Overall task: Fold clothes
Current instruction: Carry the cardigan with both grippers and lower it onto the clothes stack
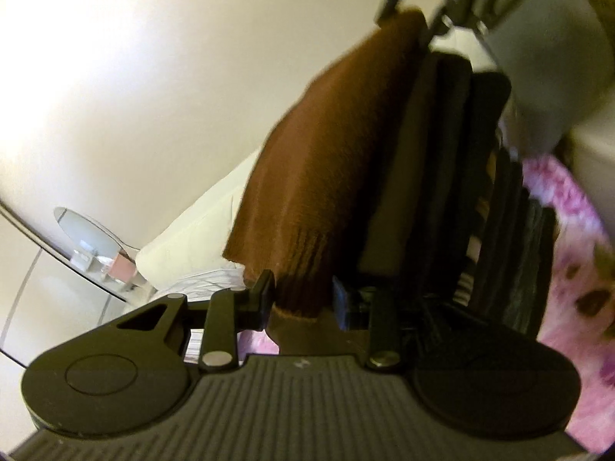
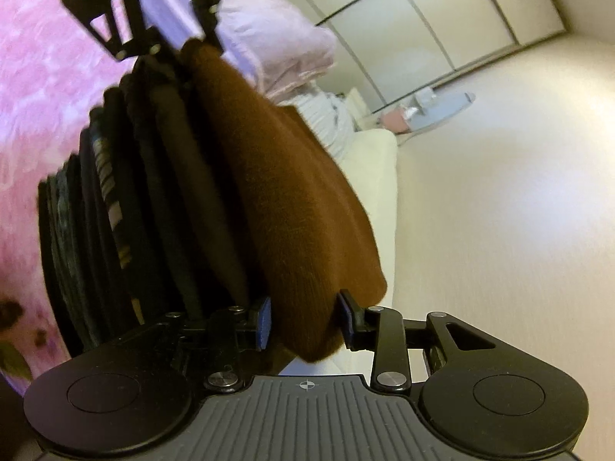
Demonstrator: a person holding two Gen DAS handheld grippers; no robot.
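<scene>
**Gripping a folded brown garment at both ends above a stack of clothes**

Holding opposite ends of a folded brown knitted garment [image 1: 319,176] [image 2: 292,207], the two grippers face each other across it. The left gripper [image 1: 301,301] has one ribbed end of the garment between its jaws, and both pads press on the fabric. The right gripper [image 2: 305,320] has the other end between its blue-padded jaws, which are likewise closed on the cloth. In each wrist view the opposite gripper appears at the far end of the garment, blurred.

The brown garment lies directly against a stack of dark folded clothes [image 1: 449,176] [image 2: 153,176], as its outermost layer; one piece within the stack shows a pale striped pattern. The stack rests on a pink floral bedcover [image 1: 576,238] [image 2: 42,88]. Beyond it a pale pink pillow [image 2: 276,38] lies on the bed, with a striped white cloth [image 2: 330,119] just beside it and a cream-coloured headboard edge [image 1: 192,223] [image 2: 376,176] next to that. A plain cream wall [image 1: 153,77] [image 2: 499,192] fills the rest of both views, and white sliding wardrobe doors [image 2: 442,11] stand farther off. A small round glass side table [image 1: 96,238] [image 2: 442,107] carries a pink box and some small items too blurred to identify.
</scene>
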